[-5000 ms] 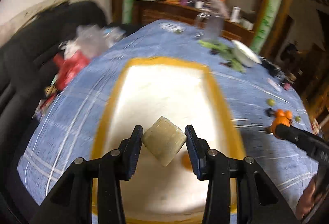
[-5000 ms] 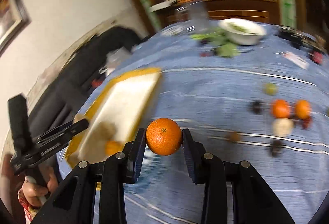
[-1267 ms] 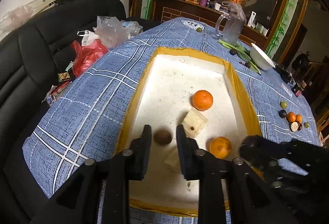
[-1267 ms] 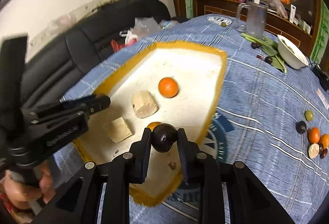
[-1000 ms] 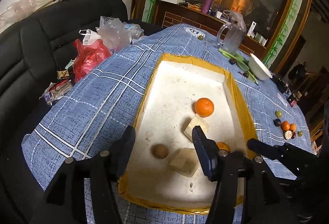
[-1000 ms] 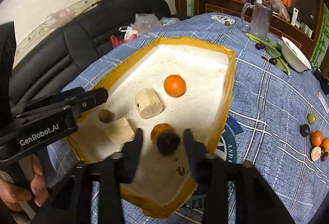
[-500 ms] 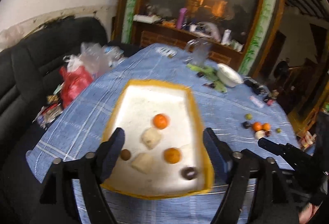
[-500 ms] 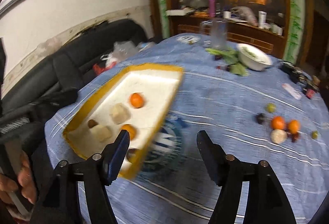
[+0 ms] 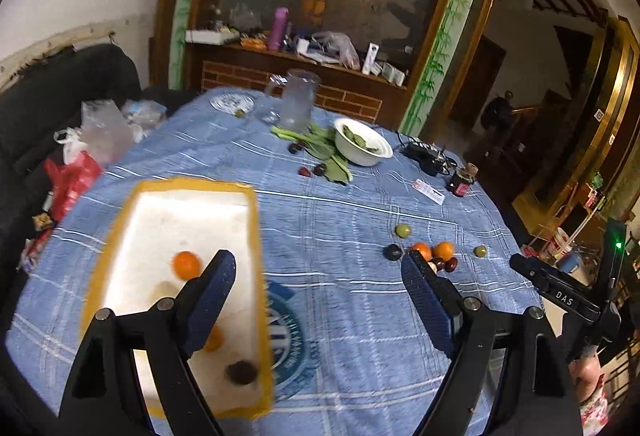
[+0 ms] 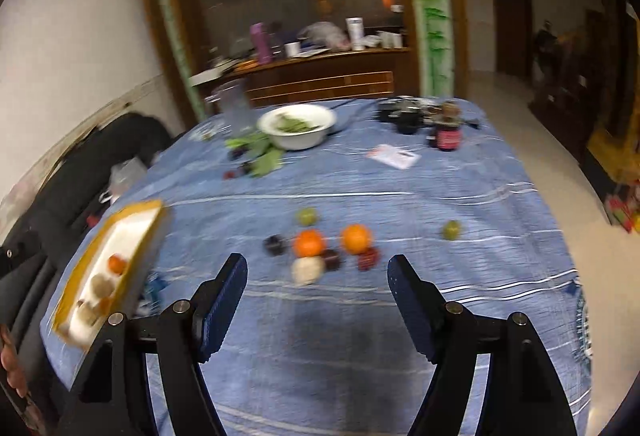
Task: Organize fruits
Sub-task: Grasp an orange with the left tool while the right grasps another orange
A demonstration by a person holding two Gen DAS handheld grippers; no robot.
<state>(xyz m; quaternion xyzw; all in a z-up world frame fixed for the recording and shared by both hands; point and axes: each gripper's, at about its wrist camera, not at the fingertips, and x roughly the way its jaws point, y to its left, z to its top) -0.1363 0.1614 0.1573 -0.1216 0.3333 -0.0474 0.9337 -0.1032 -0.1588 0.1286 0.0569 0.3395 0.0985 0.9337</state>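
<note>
A white tray with a yellow rim (image 9: 252, 236) lies on the blue tablecloth at the left; it holds an orange (image 9: 186, 265), a dark fruit (image 9: 241, 372) and other pieces partly hidden by my finger. My left gripper (image 9: 318, 278) is open and empty above the table, right of the tray. A cluster of loose fruits lies on the cloth: two oranges (image 10: 309, 242), dark fruits (image 10: 274, 245), a pale fruit (image 10: 307, 269) and green ones (image 10: 307, 216). My right gripper (image 10: 316, 276) is open and empty, just short of that cluster. The tray (image 10: 148, 232) shows at the left in the right wrist view.
A white bowl of greens (image 9: 362, 148), leafy vegetables (image 9: 320, 148), a glass jug (image 9: 296, 100), a small jar (image 9: 460, 182), a card (image 9: 430, 192) and dark cables (image 9: 424, 154) lie at the table's far side. A black sofa with plastic bags (image 9: 92, 140) stands at the left.
My right gripper let go of the dark fruit into the tray, opened and swung right toward the loose fruits. My left gripper opened, rose and turned right, away from the tray.
</note>
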